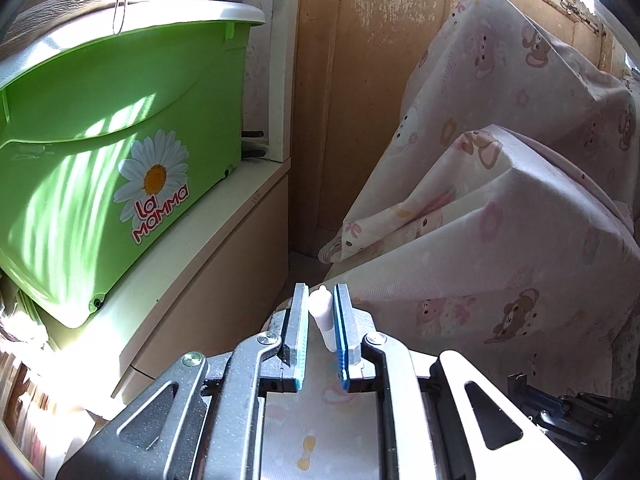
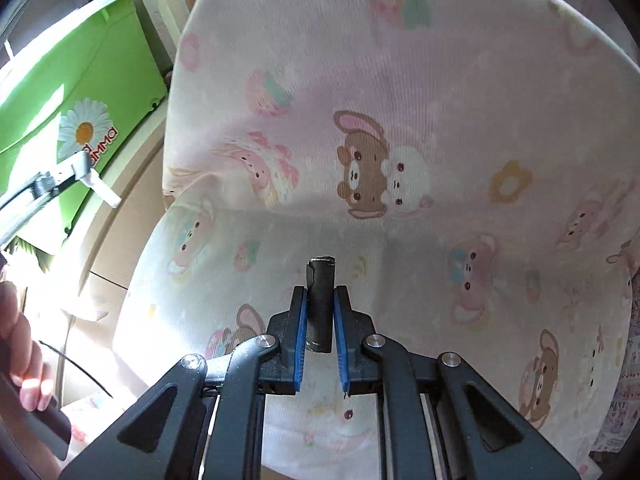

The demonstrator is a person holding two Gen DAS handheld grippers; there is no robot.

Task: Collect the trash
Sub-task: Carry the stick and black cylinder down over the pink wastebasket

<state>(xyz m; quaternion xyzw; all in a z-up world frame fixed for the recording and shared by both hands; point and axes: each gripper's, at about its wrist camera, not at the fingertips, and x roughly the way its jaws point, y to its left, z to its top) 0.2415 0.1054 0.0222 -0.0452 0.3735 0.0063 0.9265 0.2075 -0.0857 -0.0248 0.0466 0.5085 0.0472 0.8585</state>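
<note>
My left gripper (image 1: pixel 321 294) is shut on a small white plastic piece (image 1: pixel 323 314) and holds it above the front edge of a chair seat. It also shows in the right wrist view (image 2: pixel 80 170) at the far left, with the white piece (image 2: pixel 102 189) sticking out of it. My right gripper (image 2: pixel 320 294) is shut on a dark rolled tube (image 2: pixel 320 304) and holds it upright above the chair seat (image 2: pixel 248 288), in front of the chair back (image 2: pixel 400 92).
A green plastic tub (image 1: pixel 108 152) with a daisy logo stands on a beige cabinet (image 1: pixel 216 256) to the left. The chair's cartoon-print cover (image 1: pixel 500 220) fills the right. A worn wooden door (image 1: pixel 360 80) is behind. A hand (image 2: pixel 20 352) holds the left gripper's handle.
</note>
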